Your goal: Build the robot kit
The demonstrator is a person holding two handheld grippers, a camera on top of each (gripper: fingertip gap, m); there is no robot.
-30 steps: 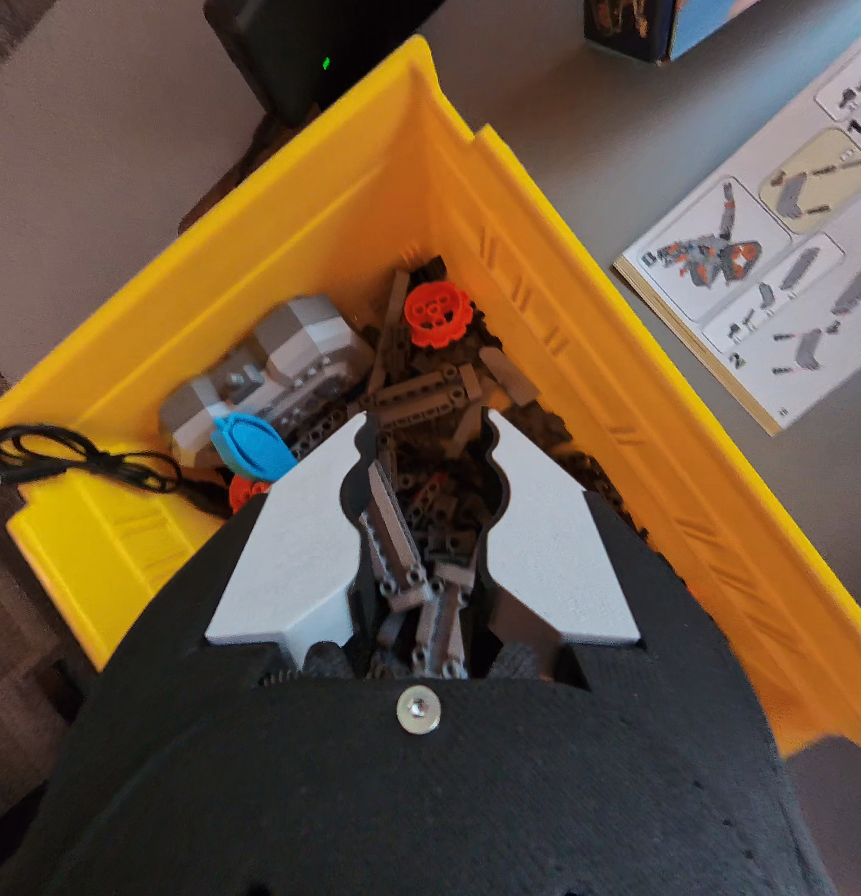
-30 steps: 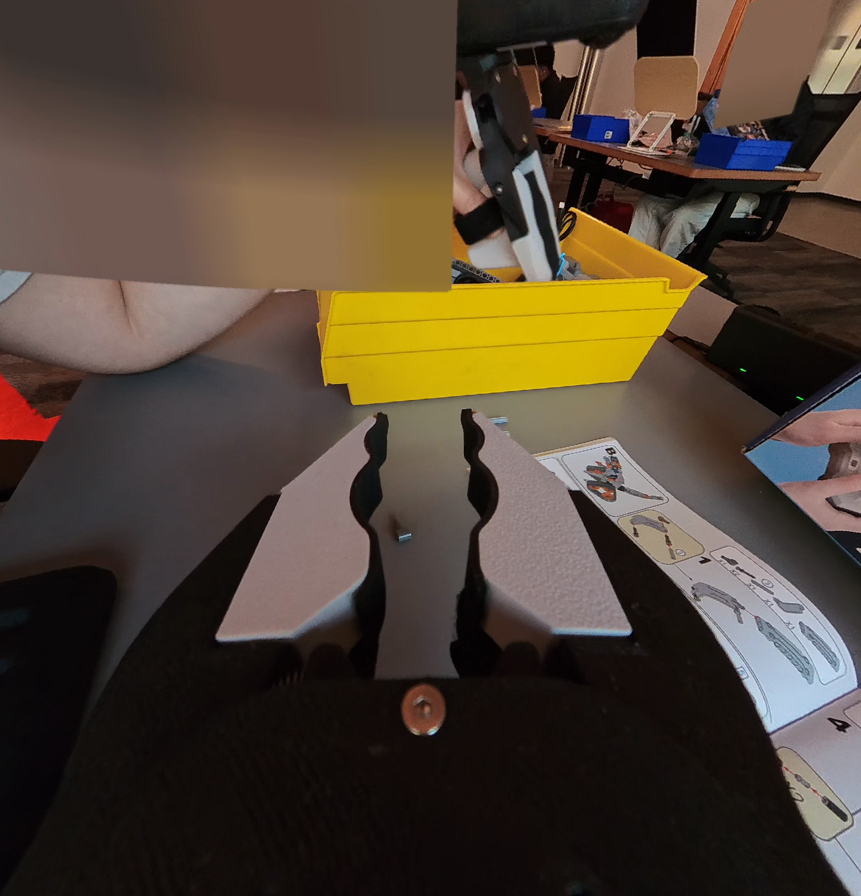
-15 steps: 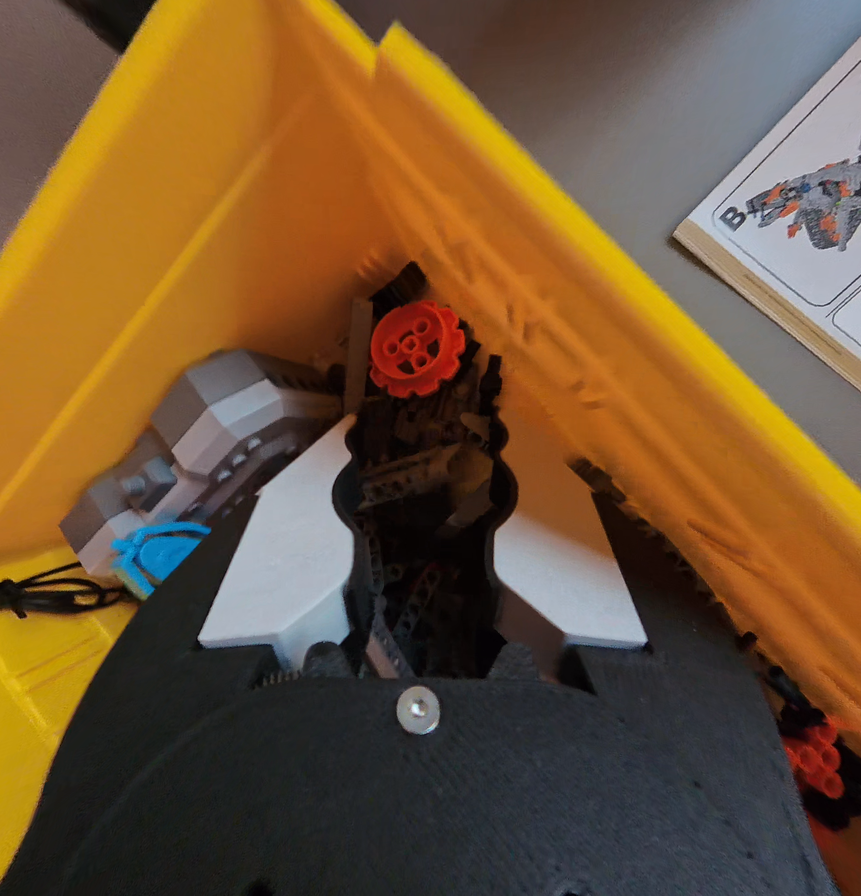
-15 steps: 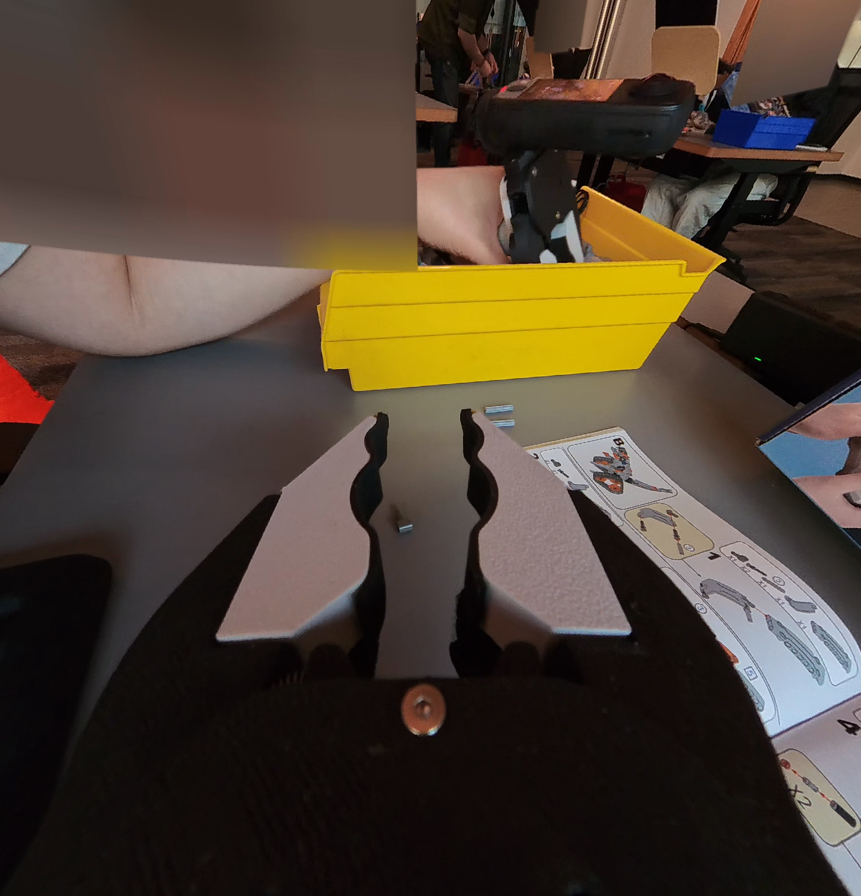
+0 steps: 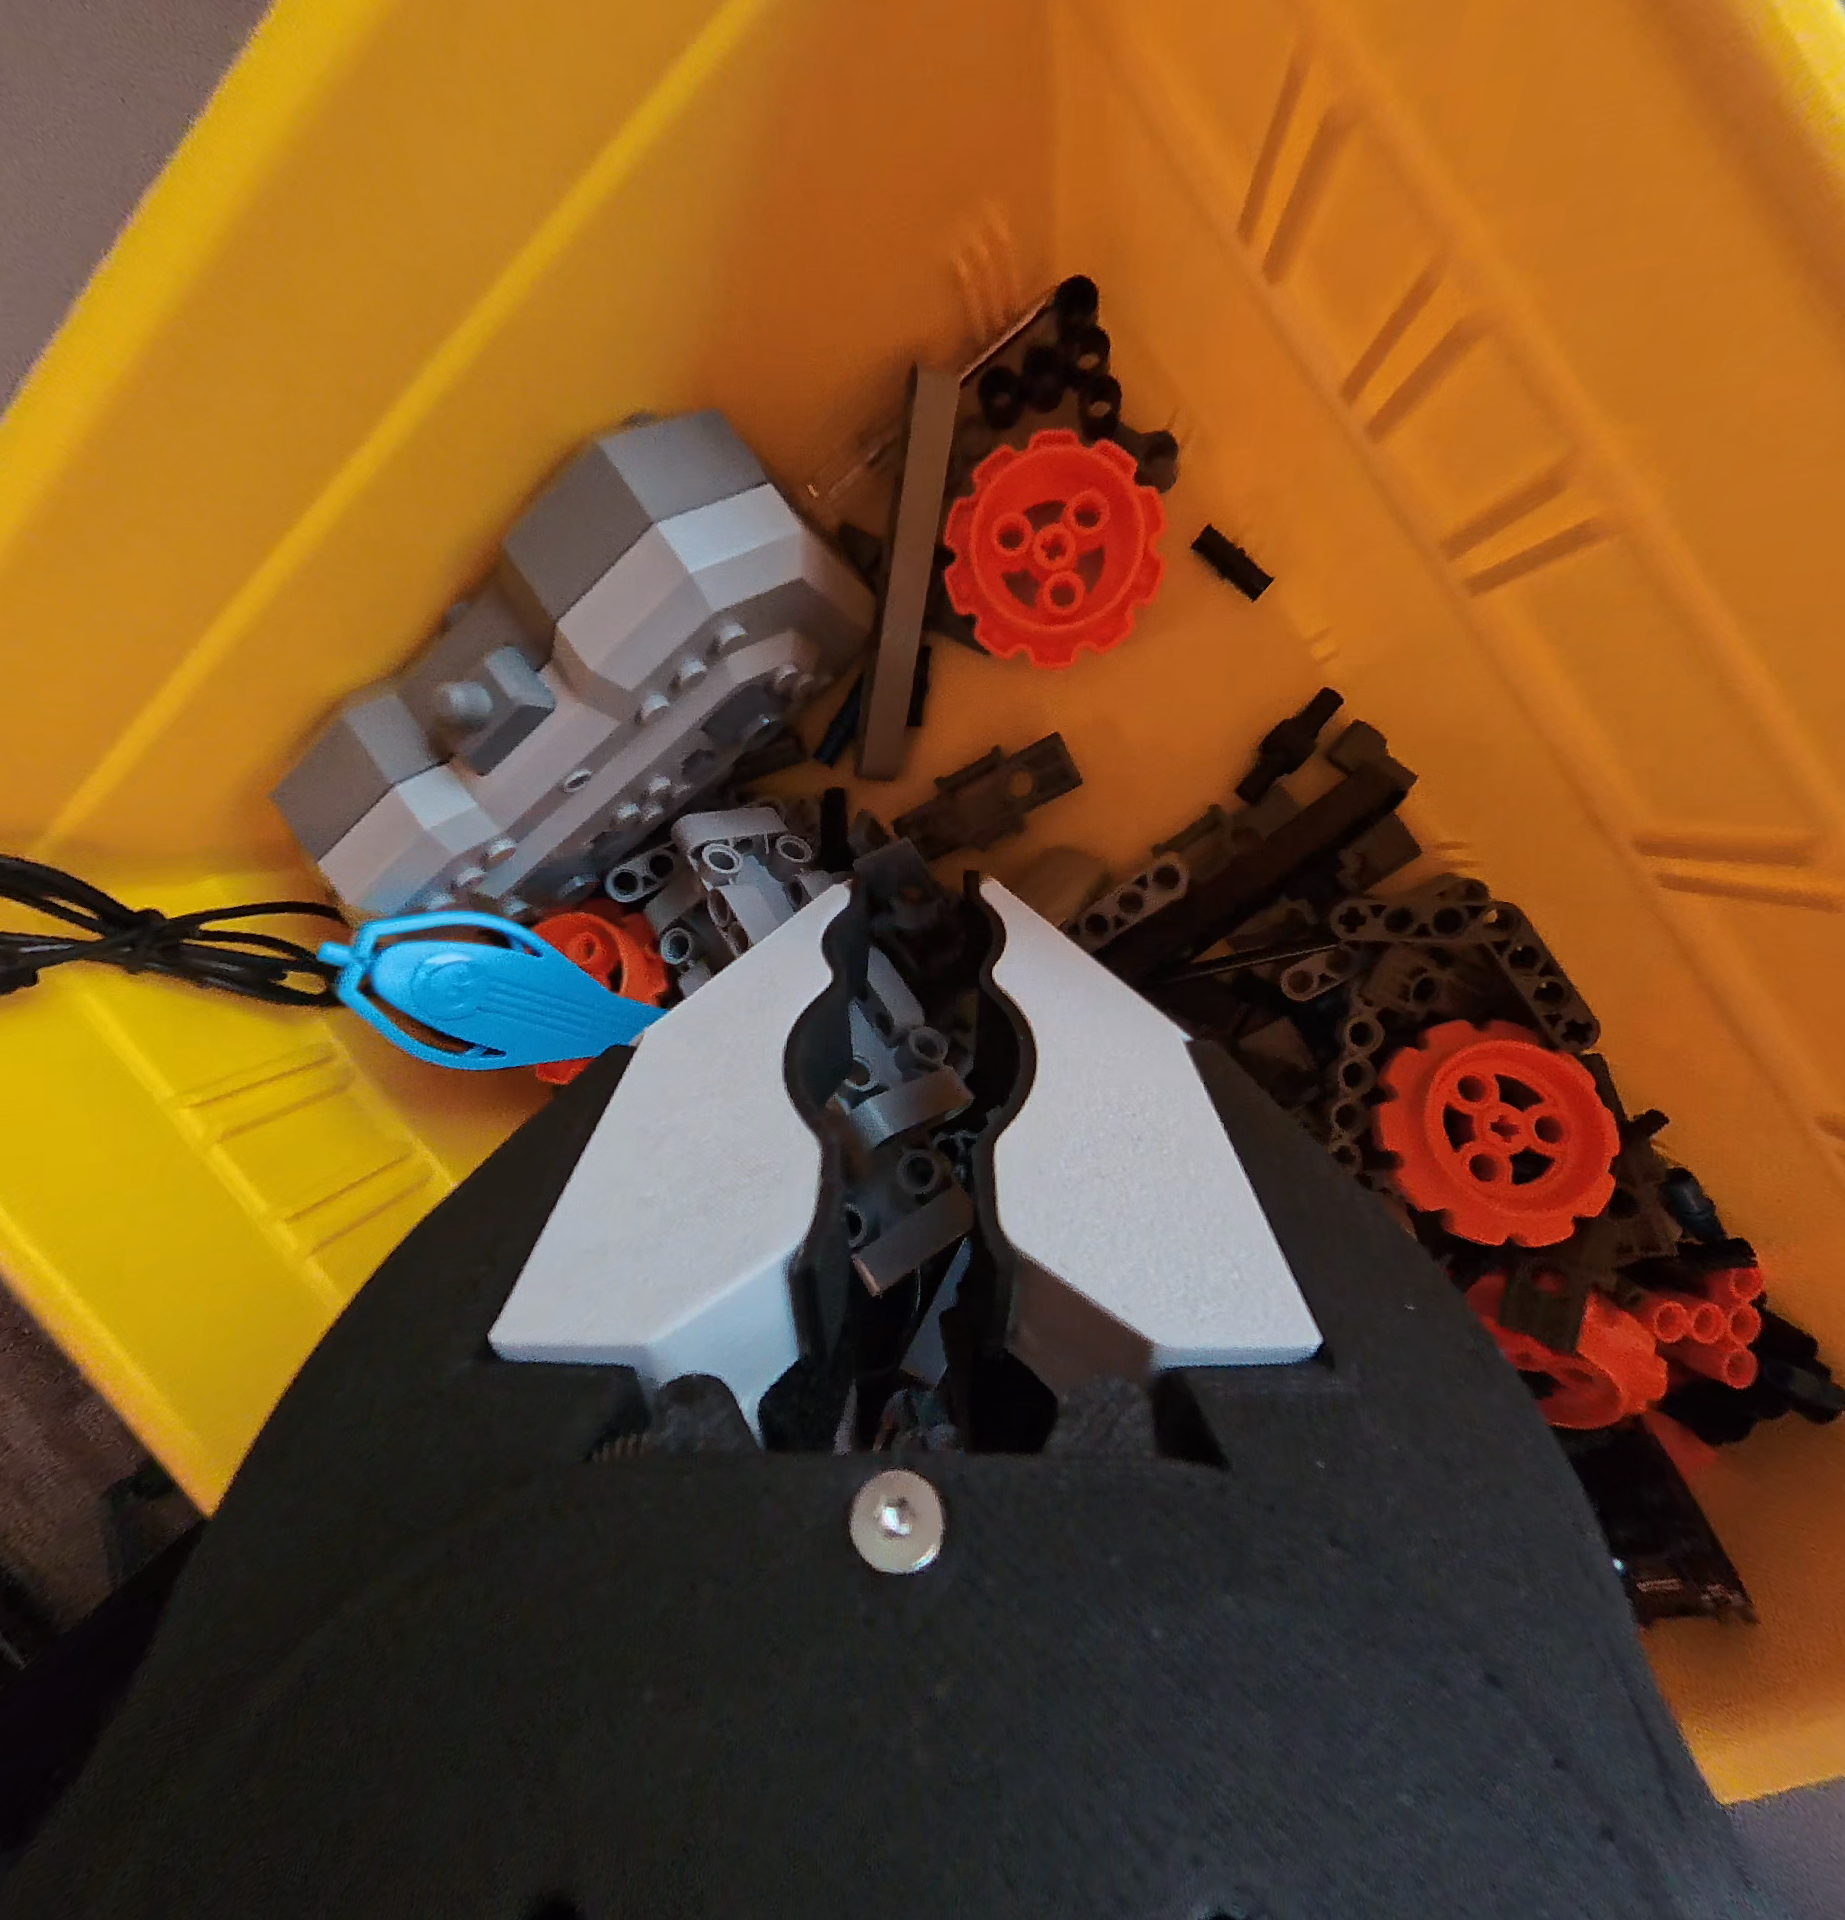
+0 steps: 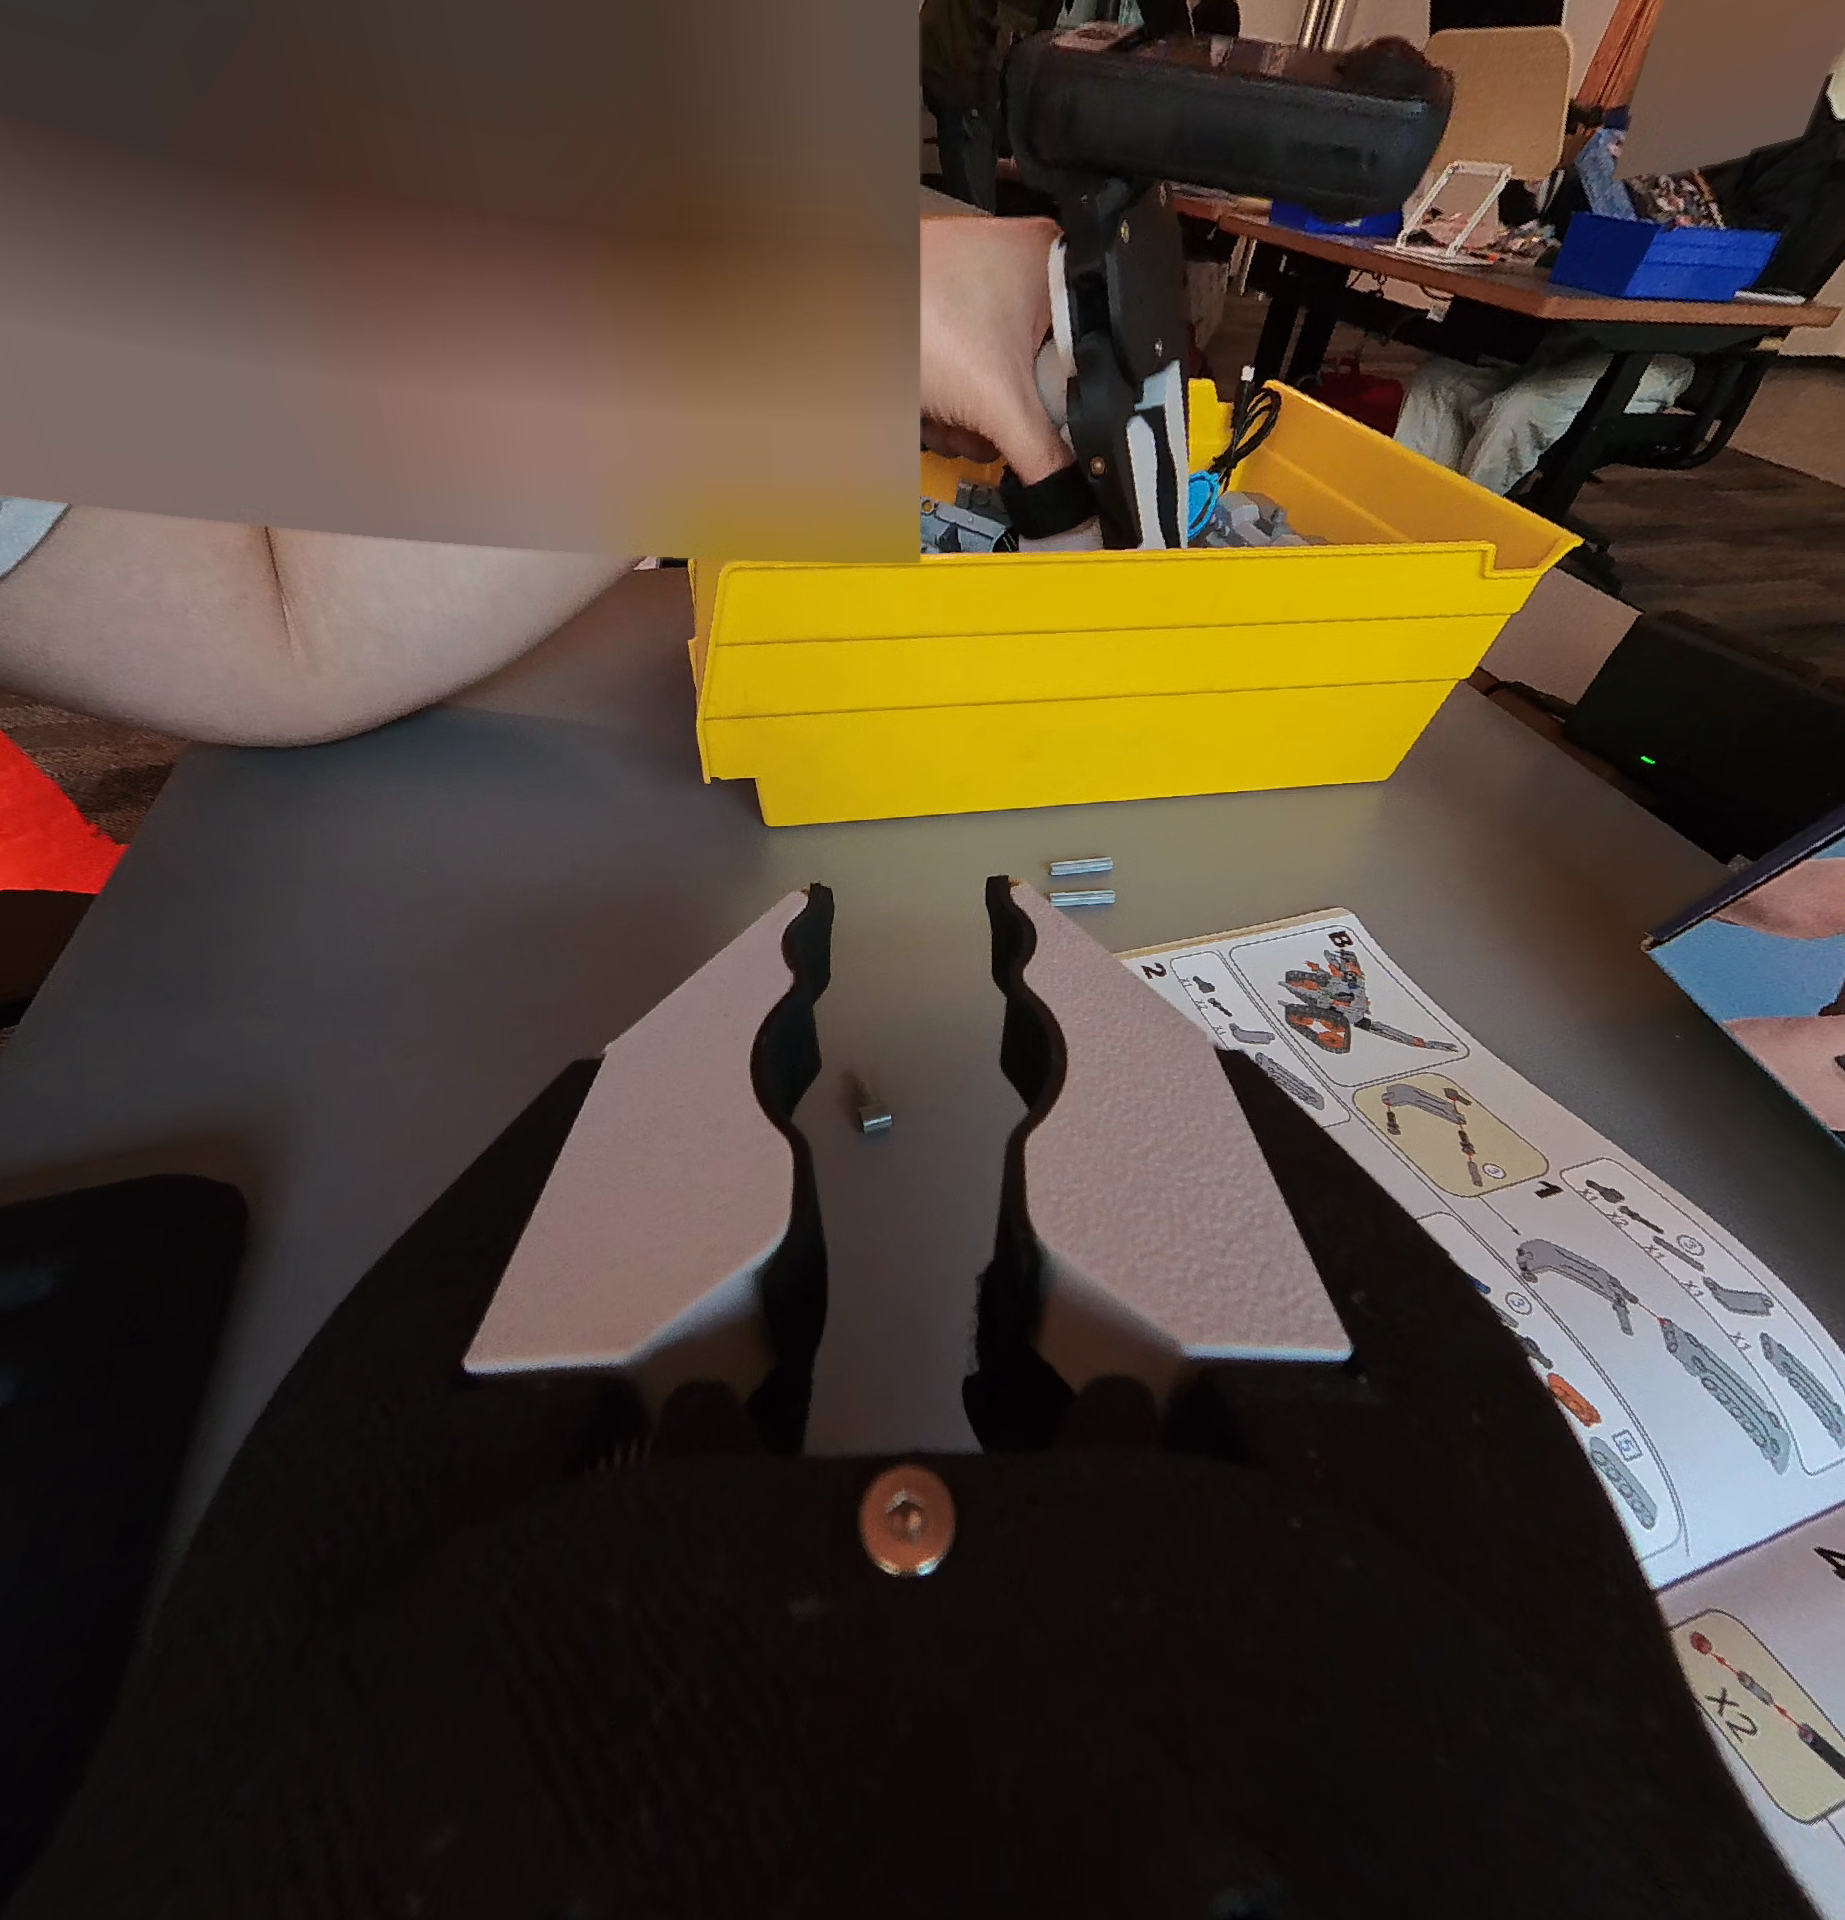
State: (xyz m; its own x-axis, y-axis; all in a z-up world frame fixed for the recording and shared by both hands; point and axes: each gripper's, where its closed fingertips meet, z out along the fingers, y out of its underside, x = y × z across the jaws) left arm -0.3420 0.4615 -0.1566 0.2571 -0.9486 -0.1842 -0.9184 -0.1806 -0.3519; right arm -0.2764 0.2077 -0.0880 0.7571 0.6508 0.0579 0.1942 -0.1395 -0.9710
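My left gripper (image 5: 910, 896) is down inside a yellow bin (image 5: 482, 260), its tips in a pile of grey and black building pieces. Its jaws stand narrow, closed on light and dark grey pieces (image 5: 897, 1070) between the pads. It also shows in the right wrist view (image 6: 1146, 488), held by a hand in the bin (image 6: 1105, 675). My right gripper (image 6: 910, 894) is open and empty, low over the grey table. A tiny grey piece (image 6: 873, 1117) lies on the table between its fingers.
The bin holds a large grey motor block (image 5: 585, 665), a red gear (image 5: 1053, 545), a red wheel (image 5: 1498, 1138), a blue tag (image 5: 471, 997) and a black cable (image 5: 118, 935). Two small grey rods (image 6: 1081, 881) and an instruction booklet (image 6: 1520, 1195) lie on the table.
My left gripper has gone deeper into the bin and its jaws have narrowed around grey pieces. My right gripper has stayed open and hardly moved.
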